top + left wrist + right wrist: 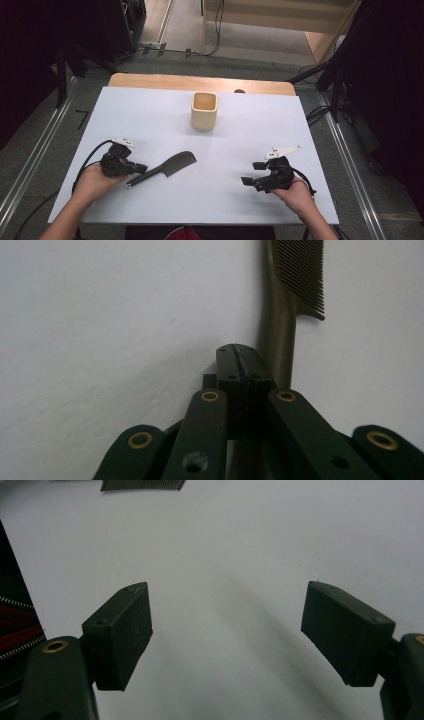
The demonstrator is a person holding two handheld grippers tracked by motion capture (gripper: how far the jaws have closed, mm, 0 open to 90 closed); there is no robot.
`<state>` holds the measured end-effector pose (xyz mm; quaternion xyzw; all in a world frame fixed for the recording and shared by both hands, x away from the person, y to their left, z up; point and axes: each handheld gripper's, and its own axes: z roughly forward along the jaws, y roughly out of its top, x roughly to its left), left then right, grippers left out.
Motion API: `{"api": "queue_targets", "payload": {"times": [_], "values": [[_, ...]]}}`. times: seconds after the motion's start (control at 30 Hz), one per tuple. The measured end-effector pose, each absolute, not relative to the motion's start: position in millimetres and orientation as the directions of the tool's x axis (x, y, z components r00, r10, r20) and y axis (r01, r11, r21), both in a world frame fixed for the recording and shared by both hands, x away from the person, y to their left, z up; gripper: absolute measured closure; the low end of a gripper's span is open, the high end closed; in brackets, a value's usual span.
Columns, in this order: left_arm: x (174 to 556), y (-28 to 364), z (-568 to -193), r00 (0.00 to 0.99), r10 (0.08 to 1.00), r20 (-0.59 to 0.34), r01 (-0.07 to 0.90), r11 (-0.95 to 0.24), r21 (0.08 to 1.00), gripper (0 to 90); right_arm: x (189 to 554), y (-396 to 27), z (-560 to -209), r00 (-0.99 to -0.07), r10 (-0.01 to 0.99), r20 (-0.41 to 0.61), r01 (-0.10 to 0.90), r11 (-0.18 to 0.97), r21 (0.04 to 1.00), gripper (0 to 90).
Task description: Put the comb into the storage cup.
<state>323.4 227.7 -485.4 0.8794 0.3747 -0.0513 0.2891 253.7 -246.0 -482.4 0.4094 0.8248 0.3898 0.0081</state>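
Now at the comb (167,168), left gripper (242,367) pressed together empty, just beside its handle.
Right gripper (226,632) spread apart over bare counter (150,125).

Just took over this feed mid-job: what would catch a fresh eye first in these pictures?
First, the dark comb lying slantwise on the white table, left of centre, its handle end at the left gripper. In the left gripper view those jaws are shut, and the comb's handle runs beside and under them; whether they pinch it I cannot tell. Next, the pale square cup standing upright towards the far edge, and the right gripper, open over bare table.
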Motion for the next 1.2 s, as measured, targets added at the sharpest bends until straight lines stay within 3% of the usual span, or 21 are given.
{"api": "queue_targets", "payload": {"times": [0.57, 0.7, 0.9, 1.0, 1.2], "values": [[318.1, 229.5, -483.7, 0.708, 0.625, -0.329, 0.692, -0.523, 0.497, 87.2, 253.7, -246.3, -482.4, -0.665, 0.682, 0.305, 0.669, 0.361, 0.650, 18.6], [319.4, 235.7, -477.7, 0.691, 0.617, -0.377, 0.704, -0.453, 0.547, 78.6, 253.7, -246.9, -482.3, -0.663, 0.683, 0.306, 0.669, 0.359, 0.650, 18.6], [313.9, 238.2, -470.5, 0.684, 0.600, -0.414, 0.697, -0.371, 0.613, 55.0, 252.9, -247.5, -482.4, -0.660, 0.685, 0.309, 0.673, 0.357, 0.648, 19.0], [307.8, 235.7, -468.1, 0.698, 0.592, -0.403, 0.682, -0.379, 0.625, 53.0, 252.2, -247.9, -482.4, -0.656, 0.688, 0.309, 0.676, 0.354, 0.646, 19.0], [295.7, 229.5, -463.7, 0.723, 0.578, -0.378, 0.644, -0.368, 0.670, 39.2, 251.5, -249.1, -482.9, -0.656, 0.691, 0.305, 0.675, 0.355, 0.647, 19.0]]}}
